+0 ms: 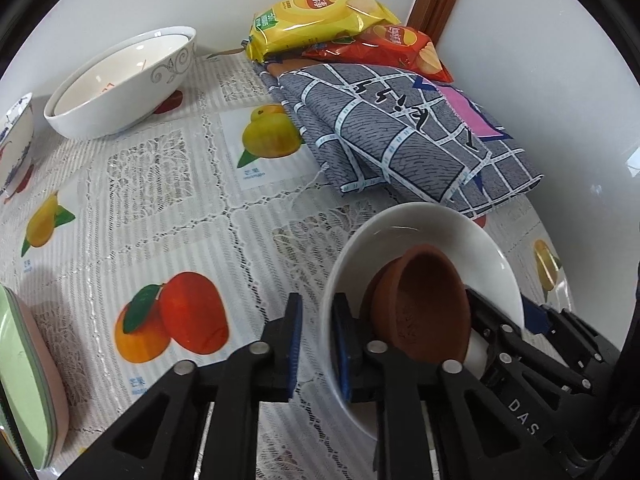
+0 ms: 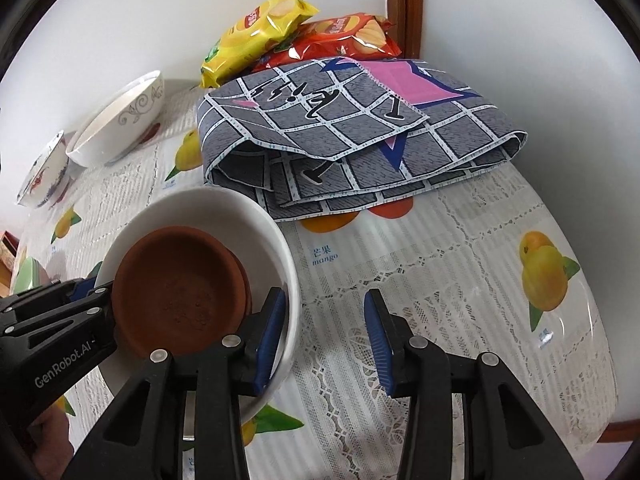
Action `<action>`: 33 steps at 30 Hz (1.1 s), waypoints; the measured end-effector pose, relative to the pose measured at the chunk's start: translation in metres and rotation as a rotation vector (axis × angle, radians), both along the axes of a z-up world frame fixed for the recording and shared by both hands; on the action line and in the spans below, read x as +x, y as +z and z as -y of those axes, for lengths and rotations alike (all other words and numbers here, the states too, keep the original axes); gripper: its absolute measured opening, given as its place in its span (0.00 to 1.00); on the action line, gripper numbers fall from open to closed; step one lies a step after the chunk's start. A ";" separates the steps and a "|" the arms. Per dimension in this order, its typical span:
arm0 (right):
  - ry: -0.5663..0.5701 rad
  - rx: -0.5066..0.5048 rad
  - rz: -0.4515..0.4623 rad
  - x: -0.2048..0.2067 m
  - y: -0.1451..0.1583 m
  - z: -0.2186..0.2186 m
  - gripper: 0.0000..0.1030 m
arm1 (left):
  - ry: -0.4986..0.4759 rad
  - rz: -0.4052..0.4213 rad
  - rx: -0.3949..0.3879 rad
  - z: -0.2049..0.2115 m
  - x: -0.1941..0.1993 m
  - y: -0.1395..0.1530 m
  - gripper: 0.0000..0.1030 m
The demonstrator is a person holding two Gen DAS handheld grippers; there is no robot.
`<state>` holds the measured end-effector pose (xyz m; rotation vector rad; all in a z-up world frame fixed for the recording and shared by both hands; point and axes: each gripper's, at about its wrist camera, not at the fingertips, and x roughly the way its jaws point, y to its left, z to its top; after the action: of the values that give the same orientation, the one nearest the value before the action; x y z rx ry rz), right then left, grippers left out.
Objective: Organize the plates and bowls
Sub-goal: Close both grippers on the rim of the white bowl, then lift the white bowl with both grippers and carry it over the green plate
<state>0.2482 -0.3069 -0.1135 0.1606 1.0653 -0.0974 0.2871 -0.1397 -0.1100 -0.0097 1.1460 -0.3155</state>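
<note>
A white bowl [image 1: 440, 232] [image 2: 208, 208] sits over the fruit-print tablecloth with two stacked brown clay dishes [image 1: 420, 312] [image 2: 176, 292] tilted inside it. My left gripper [image 1: 317, 298] [image 2: 94, 286] is shut on the bowl's rim, one pad outside the wall and one inside. My right gripper [image 2: 324, 294] [image 1: 506, 304] straddles the opposite rim with its jaws open. Its inner finger [image 2: 272, 332] stands inside the bowl beside the clay dishes, and its outer pad [image 2: 376, 340] stands apart from the wall.
Nested white bowls with grey scrolls [image 1: 120, 80] [image 2: 120, 120] and a blue-patterned bowl [image 1: 16, 136] [image 2: 44, 176] stand by the wall. A folded grey cloth [image 1: 400, 136] [image 2: 352, 140] and chip bags [image 1: 320, 16] [image 2: 256, 32] fill the corner. Green and pink plates [image 1: 28, 380] lie left.
</note>
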 end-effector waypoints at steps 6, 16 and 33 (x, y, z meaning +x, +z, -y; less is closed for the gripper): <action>-0.003 0.038 0.011 0.001 0.000 0.001 0.30 | -0.003 -0.006 -0.010 0.002 0.000 0.001 0.09; -0.018 0.067 0.010 0.003 0.001 -0.009 0.10 | -0.008 -0.006 -0.006 0.000 -0.002 0.001 0.09; -0.029 0.103 0.026 -0.024 0.021 -0.029 0.09 | 0.016 0.008 -0.020 -0.027 -0.032 0.018 0.09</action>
<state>0.2244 -0.2777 -0.0928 0.2695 1.0430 -0.0669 0.2553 -0.1124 -0.0924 -0.0350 1.1345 -0.3126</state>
